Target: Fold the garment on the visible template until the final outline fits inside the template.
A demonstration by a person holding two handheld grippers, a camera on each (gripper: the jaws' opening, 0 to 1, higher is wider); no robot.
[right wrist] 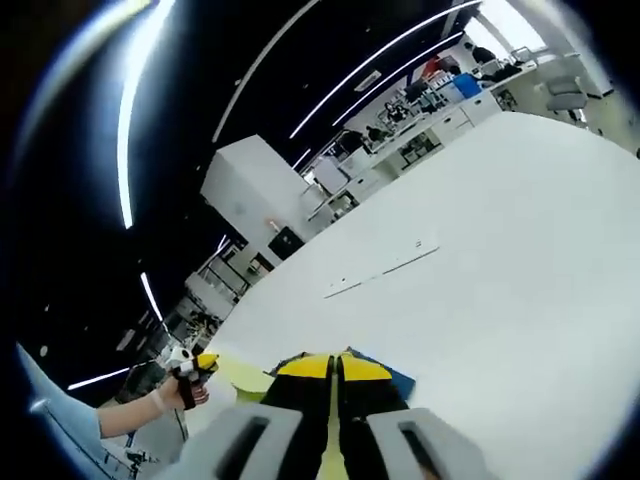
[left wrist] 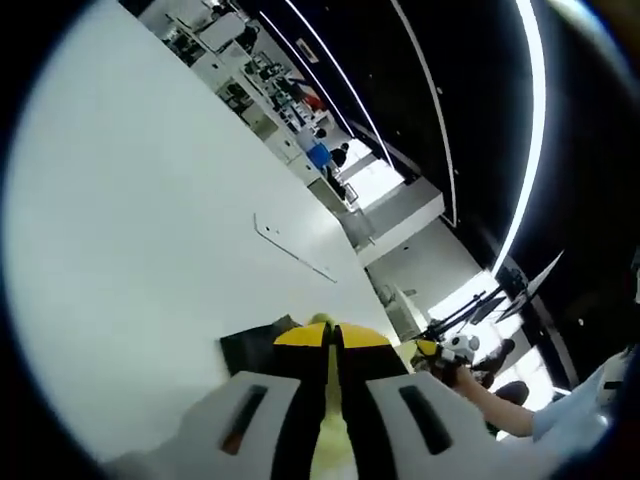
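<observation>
My left gripper (left wrist: 332, 336) has its yellow-tipped jaws pressed together, with yellow-green garment cloth (left wrist: 329, 452) showing in the slit between them. A dark part of the garment (left wrist: 252, 346) lies just left of the tips. Thin template lines (left wrist: 292, 248) are marked on the white table (left wrist: 150, 230) beyond. My right gripper (right wrist: 335, 366) is likewise shut on the cloth. The yellow garment (right wrist: 240, 376) spreads to its left, and a blue edge (right wrist: 398, 381) shows to its right. The template marks (right wrist: 385, 268) lie farther out. Each gripper is seen in the other's view, the right gripper (left wrist: 445, 349) and the left gripper (right wrist: 192, 364).
A hand and a light blue sleeve (left wrist: 575, 400) hold the right gripper, and a sleeve (right wrist: 60, 430) shows at lower left. White cabinets and desks (right wrist: 260, 190) stand past the table's far edge. Ceiling light strips (left wrist: 530, 130) run overhead.
</observation>
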